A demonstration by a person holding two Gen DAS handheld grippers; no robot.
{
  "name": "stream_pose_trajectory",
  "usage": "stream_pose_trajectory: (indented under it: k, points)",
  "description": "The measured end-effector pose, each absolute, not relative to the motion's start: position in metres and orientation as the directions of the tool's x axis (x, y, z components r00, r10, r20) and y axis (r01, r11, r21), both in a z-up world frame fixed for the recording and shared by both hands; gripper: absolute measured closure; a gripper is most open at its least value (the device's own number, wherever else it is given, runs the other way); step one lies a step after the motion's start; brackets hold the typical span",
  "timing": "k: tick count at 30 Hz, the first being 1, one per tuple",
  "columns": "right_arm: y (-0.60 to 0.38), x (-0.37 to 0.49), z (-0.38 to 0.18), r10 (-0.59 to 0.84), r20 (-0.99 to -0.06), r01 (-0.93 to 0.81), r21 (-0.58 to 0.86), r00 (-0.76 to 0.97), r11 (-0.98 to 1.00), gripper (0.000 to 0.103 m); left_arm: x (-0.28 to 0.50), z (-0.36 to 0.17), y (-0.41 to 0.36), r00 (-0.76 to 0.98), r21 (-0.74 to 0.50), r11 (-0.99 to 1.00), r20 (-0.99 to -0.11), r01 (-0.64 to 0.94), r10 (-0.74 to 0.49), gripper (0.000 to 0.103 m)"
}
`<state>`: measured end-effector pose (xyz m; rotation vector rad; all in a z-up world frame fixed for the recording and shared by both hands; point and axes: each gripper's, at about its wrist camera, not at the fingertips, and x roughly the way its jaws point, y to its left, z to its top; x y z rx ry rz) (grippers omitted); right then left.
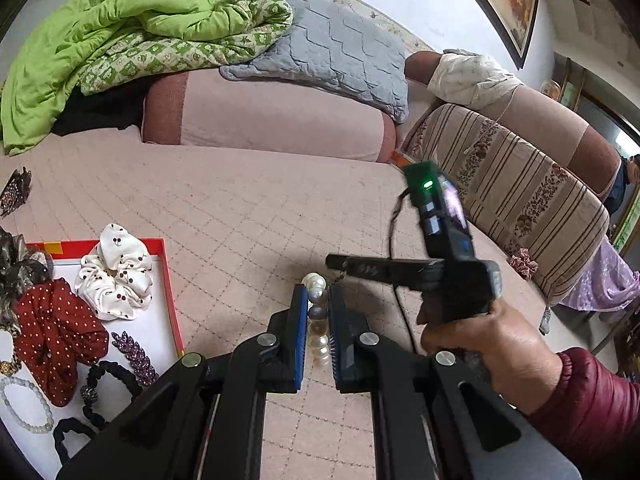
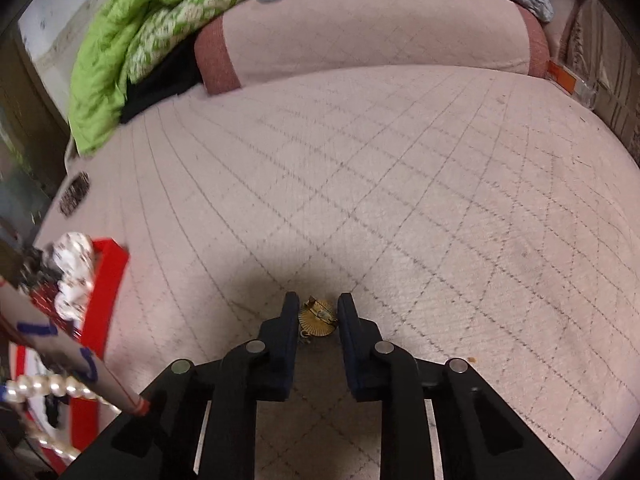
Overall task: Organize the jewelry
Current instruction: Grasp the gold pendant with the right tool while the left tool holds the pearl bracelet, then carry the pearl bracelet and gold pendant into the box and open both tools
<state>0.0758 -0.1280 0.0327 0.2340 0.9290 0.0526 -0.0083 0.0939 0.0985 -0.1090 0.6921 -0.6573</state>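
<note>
While both claws hang over the pink quilted sofa cover (image 2: 400, 184), here's what I see:
Left gripper (image 1: 318, 320): clamped tight on a string of white pearls (image 1: 319, 312).
Right gripper (image 2: 319, 314): narrow, pads hugging a small gold fan-shaped brooch (image 2: 317, 318) lying on the cover.
Red-rimmed white tray (image 1: 170, 300): off left, holding a cherry-print white scrunchie (image 1: 116, 276).

A crumpled lime-green quilt (image 1: 100, 40) lies on a long pink bolster (image 1: 272, 116). Beside it rests a grey quilted pillow (image 1: 336, 48), above the pink quilted bed cover (image 1: 240, 208).
</note>
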Motion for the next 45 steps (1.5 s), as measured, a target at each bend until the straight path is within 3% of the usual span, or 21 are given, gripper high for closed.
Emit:
stream_pose_trajectory:
  k: [17, 31, 38, 45]
  points:
    - [-0.104, 0.043, 0.087, 0.319, -0.617, -0.091, 0.371, 0.719, 0.924, 0.082, -0.014, 0.102, 0.1, 0.659, -0.191, 0.863, -0.575, 0.468, -0.484, 0.093]
    - [-0.045, 0.01, 0.096, 0.409, -0.573, -0.221, 0.371, 0.71, 0.902, 0.082, -0.033, 0.116, 0.14, 0.758, -0.089, 0.932, -0.558, 0.351, -0.338, 0.093]
    - [-0.009, -0.023, 0.106, 0.458, -0.532, -0.288, 0.374, 0.712, 0.882, 0.082, -0.045, 0.122, 0.183, 0.781, -0.101, 0.953, -0.551, 0.285, -0.292, 0.093]
    - [0.043, -0.05, 0.103, 0.524, -0.547, -0.375, 0.367, 0.653, 0.851, 0.082, -0.062, 0.116, 0.232, 0.782, -0.132, 0.969, -0.573, 0.209, -0.247, 0.093]
